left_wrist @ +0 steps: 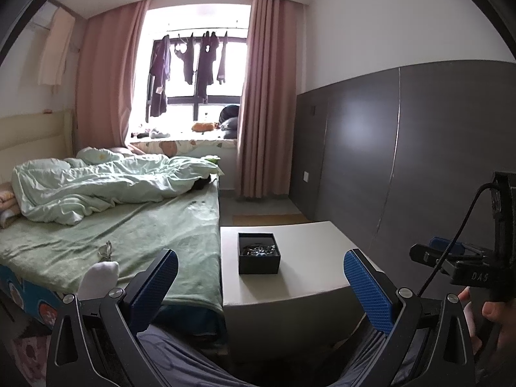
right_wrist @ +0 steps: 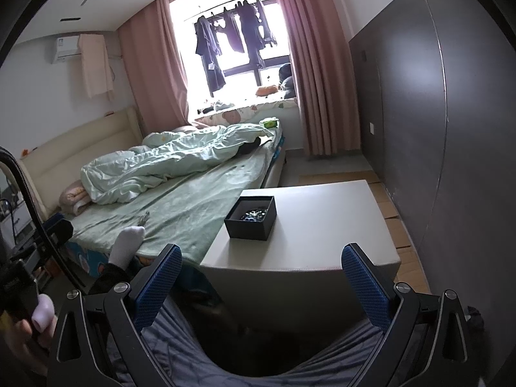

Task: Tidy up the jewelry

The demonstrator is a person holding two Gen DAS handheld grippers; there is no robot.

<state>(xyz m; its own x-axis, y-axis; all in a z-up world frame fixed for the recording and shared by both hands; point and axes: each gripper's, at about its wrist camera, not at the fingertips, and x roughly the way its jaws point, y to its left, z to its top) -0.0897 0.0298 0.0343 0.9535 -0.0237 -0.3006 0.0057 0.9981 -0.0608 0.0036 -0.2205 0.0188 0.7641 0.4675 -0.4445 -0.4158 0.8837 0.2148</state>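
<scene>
bed (left_wrist: 129,219): ahead and left of both claws, green sheet, rumpled quilt
table (left_wrist: 309,258): white, straight ahead of both claws, against the bed's side
left gripper (left_wrist: 260,266): fingers spread wide, holding nothing
right gripper (right_wrist: 262,259): fingers spread wide, holding nothing
black box (right_wrist: 251,217): on the table beyond both claws, open
jewelry (right_wrist: 254,214): beaded pieces heaped inside the box

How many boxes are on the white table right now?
1: a black open box sits near the table's left side, by the bed, holding beaded jewelry. Nothing else shows on the tabletop.
</scene>
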